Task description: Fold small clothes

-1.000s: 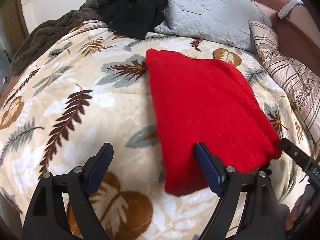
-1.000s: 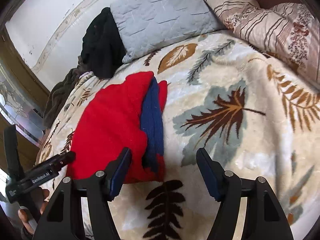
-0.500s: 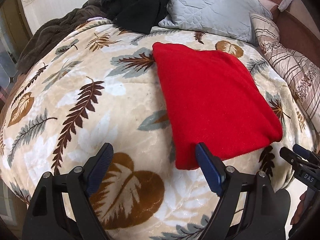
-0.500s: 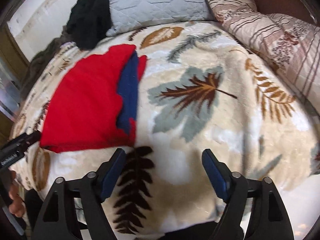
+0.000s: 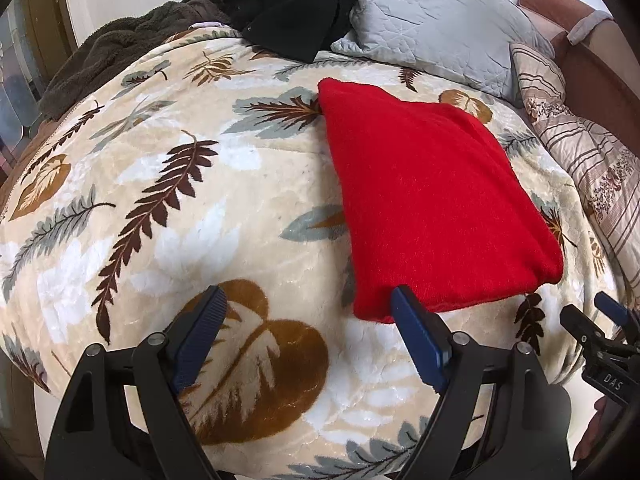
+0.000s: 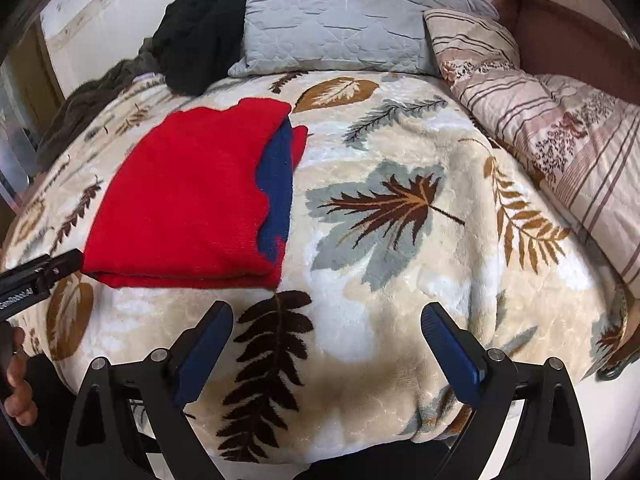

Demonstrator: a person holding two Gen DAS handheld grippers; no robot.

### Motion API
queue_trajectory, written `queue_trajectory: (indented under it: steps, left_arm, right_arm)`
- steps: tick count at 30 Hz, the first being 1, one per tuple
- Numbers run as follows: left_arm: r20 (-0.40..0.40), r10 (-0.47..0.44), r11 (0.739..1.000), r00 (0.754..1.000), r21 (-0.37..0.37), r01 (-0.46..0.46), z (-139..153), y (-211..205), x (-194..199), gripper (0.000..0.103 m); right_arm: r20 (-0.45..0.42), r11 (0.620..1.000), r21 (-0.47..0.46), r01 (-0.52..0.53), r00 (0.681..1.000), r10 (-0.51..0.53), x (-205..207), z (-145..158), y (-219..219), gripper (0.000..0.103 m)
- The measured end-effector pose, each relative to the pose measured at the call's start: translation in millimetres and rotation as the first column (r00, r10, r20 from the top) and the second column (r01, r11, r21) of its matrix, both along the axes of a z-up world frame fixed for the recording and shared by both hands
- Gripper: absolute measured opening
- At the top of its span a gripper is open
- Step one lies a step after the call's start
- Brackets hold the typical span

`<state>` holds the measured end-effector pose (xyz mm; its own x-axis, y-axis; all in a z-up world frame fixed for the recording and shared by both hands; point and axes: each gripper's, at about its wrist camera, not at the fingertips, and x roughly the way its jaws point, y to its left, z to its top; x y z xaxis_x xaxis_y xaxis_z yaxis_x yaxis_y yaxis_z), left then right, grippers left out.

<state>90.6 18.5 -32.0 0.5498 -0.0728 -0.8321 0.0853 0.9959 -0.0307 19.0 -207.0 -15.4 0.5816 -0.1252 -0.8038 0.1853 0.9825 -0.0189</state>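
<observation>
- Folded red garment (image 5: 432, 208) lies on the leaf-print blanket (image 5: 168, 208); blue layer (image 6: 276, 188) shows only at its right edge.
- Long axis runs toward the grey pillow (image 6: 340, 16).
- Left gripper (image 5: 308, 336) gapes empty; right gripper (image 6: 326, 344) jaws opening, nothing between.

folded red garment (image 6: 188, 200) on leaf-print blanket (image 6: 400, 280), right tool (image 6: 326, 338) opening, empty

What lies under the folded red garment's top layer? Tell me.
Beneath the red garment, a blue layer peeks out along its right edge, then more red. The rest is covered.
</observation>
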Motion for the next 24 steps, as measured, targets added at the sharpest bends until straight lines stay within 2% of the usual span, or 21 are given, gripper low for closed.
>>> queue_trajectory:
  steps: [8, 14, 24]
  left_arm:
    - [-0.018, 0.012, 1.000, 1.000, 0.008, -0.012, -3, 5, -6, 0.085]
    - [-0.027, 0.005, 0.999, 1.000, 0.047, -0.004, -7, 2, -7, 0.085]
    - [-0.022, -0.004, 0.998, 1.000, 0.065, 0.005, -6, -2, -9, 0.085]
  right_arm:
    - [-0.023, 0.999, -0.032, -0.036, 0.999, 0.035, 4, -3, 4, 0.096]
    - [-0.004, 1.000, 0.017, -0.013, 1.000, 0.013, -1, -2, -5, 0.096]
    - [0.034, 0.998, 0.065, -0.004, 0.999, 0.002, -2, 5, -12, 0.096]
